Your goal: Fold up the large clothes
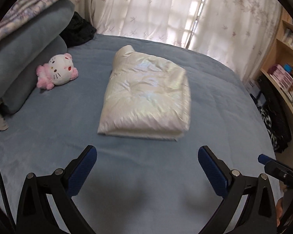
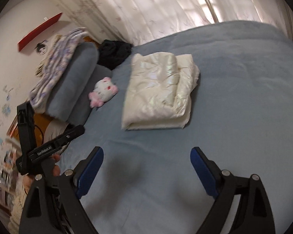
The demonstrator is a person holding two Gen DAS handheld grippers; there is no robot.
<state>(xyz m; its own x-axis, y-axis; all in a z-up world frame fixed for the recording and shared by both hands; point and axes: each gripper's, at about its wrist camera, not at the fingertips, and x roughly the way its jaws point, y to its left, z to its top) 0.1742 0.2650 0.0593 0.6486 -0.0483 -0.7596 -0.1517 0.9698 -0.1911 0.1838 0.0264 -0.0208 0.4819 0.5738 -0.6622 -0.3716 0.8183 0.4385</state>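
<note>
A cream, shiny padded garment [image 1: 146,95] lies folded into a thick rectangle on the blue bed sheet [image 1: 48,136]; the right wrist view shows the same folded garment [image 2: 160,93] with its layers stacked at the near edge. My left gripper [image 1: 147,156] hovers well short of it, above bare sheet, open with nothing between its blue pads. My right gripper [image 2: 146,156] is likewise open and empty, held back from the garment. The right gripper's tip [image 1: 263,159] shows at the right edge of the left wrist view, and the left gripper's body [image 2: 48,148] at the left of the right wrist view.
A pink and white plush toy [image 1: 56,71] lies left of the garment beside stacked blue-grey pillows [image 1: 25,58] and a patterned blanket [image 1: 29,5]. A black cloth heap [image 1: 78,29] sits at the far corner. Curtains [image 1: 156,9] hang behind; wooden shelves [image 1: 283,68] stand right of the bed.
</note>
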